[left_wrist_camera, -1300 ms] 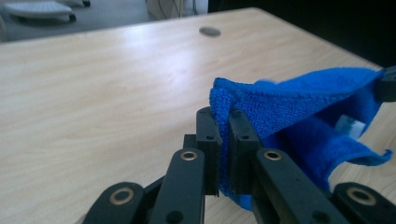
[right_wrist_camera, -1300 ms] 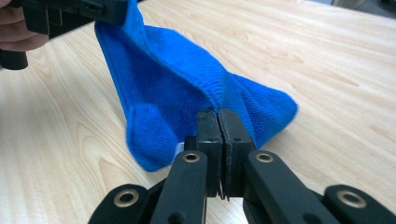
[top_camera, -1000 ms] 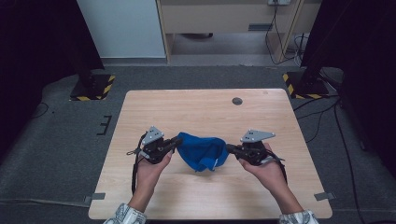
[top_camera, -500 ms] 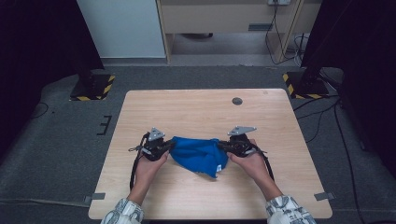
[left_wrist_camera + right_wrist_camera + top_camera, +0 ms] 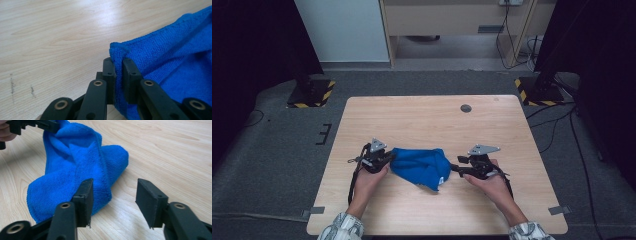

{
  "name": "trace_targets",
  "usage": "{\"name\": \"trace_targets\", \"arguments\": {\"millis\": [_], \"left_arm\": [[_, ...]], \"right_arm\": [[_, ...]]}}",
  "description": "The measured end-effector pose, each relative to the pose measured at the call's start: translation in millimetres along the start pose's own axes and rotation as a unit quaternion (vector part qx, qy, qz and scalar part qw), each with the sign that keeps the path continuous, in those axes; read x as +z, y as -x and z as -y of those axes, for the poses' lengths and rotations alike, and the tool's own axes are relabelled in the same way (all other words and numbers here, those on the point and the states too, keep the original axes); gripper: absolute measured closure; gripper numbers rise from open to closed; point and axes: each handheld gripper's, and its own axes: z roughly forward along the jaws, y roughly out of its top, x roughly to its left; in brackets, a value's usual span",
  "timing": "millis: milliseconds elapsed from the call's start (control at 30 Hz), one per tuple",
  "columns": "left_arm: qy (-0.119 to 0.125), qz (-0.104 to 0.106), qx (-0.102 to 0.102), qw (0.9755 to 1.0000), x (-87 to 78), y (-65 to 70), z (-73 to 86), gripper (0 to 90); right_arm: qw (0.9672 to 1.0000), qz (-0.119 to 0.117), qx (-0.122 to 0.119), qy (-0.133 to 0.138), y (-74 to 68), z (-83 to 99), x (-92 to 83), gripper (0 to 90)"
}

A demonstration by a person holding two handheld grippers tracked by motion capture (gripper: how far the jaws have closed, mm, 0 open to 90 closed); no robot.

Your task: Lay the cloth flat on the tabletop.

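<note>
Blue cloth [image 5: 422,167] is lying bunched and folded over on the wooden surface [image 5: 432,120], toward the near side, between the 2 grippers. In the high view, it is forming a rumpled heap with a small white tag at its near right corner.

The left gripper [image 5: 384,159] is sitting at the cloth's left edge, held in the person's left hand [image 5: 369,175]. In the left gripper view, its 2 black fingers [image 5: 109,72] are clenched on a folded corner of the cloth [image 5: 170,62], with a thin fold of fabric pinched between them and the rest of the cloth spreading away to the right over the bare wood [image 5: 55,37].

The right gripper [image 5: 454,170] is sitting just beside the cloth's right edge, held in the person's right hand [image 5: 492,182]. Its jaws have just been opening, and in the right gripper view, its fingers [image 5: 86,195] are standing released and well apart, with bare wood showing in the gap between them. Nothing is gripped there; the cloth [image 5: 75,165] is lying ahead of and to the left of the gap, partly behind the left-hand finger. Farther off in that view, the other gripper [image 5: 47,125] is pinching the cloth's far top edge.

A small dark round spot [image 5: 466,108] is sitting on the far part of the surface, well apart from the cloth. Patterned sleeves are showing at the bottom edge of the high view.
</note>
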Motion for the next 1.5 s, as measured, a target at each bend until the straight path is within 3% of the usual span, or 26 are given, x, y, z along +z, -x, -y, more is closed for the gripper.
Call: {"name": "trace_targets", "arguments": {"millis": [67,233,333,367,500,567,800,933,1000,1033,1100,1200,1400,1433,1500], "left_arm": [[-0.002,0.0,0.001,1.0,1.1,-0.1,0.7,80.9],[-0.004,0.0,-0.001,1.0,2.0,-0.5,2.1,80.7],[-0.002,0.002,-0.004,1.0,2.0,-1.1,2.1,80.7],[-0.003,0.003,-0.005,1.0,2.3,-1.5,2.3,80.7],[0.0,0.003,-0.007,1.0,0.9,-2.2,2.0,80.6],[0.001,0.007,-0.011,0.9999,0.5,-2.7,1.6,80.6],[0.007,0.015,-0.007,0.9998,-2.7,3.3,-2.1,80.9],[0.034,0.032,-0.009,0.9989,-12.6,11.1,-11.1,81.2],[0.039,0.037,-0.009,0.9985,-15.3,12.2,-13.3,81.5],[0.054,0.044,-0.013,0.9975,-21.6,15.1,-18.0,81.5],[0.069,0.053,-0.017,0.9961,-28.6,17.4,-22.7,81.7],[0.078,0.058,-0.022,0.9951,-33.5,17.2,-26.1,81.7],[0.043,0.037,-0.031,0.9979,-17.3,6.8,-13.3,81.8],[0.031,0.028,-0.03,0.9987,-13.0,2.6,-8.8,81.8],[0.02,0.022,-0.033,0.999,-8.9,-2.2,-4.4,81.8]], "right_arm": [[1.0,-0.002,0.0,0.0,-1.2,0.8,1.9,45.1],[0.9999,-0.008,0.001,0.005,-6.3,3.2,12.7,29.8],[0.9997,-0.023,0.0,0.007,-9.3,3.0,17.1,29.2],[0.9996,-0.027,0.001,0.006,-10.6,3.1,18.7,34.5],[0.9993,-0.034,-0.011,-0.01,-13.3,5.0,23.1,71.1],[0.9993,-0.036,-0.009,-0.004,-11.5,4.8,20.1,82.9],[0.9993,-0.036,0.002,0.007,-2.1,1.4,4.0,85.1],[0.9993,-0.02,0.008,0.029,-1.0,-15.3,-25.5,84.9],[0.9995,-0.015,0.002,0.03,-2.4,-20.6,-32.2,84.9],[0.9992,-0.015,-0.004,0.038,-6.4,-32.5,-46.2,84.8],[0.999,-0.015,-0.013,0.039,-10.1,-40.9,-55.7,84.7],[0.9989,-0.006,-0.029,0.037,-14.2,-50.7,-62.6,84.1],[0.9993,0.011,-0.029,0.019,-7.5,-44.1,-32.7,82.2],[0.9994,0.022,-0.026,0.008,-4.2,-36.4,-13.4,81.1],[0.9991,0.031,-0.029,0.004,-1.9,-30.7,-0.1,75.7]]}}
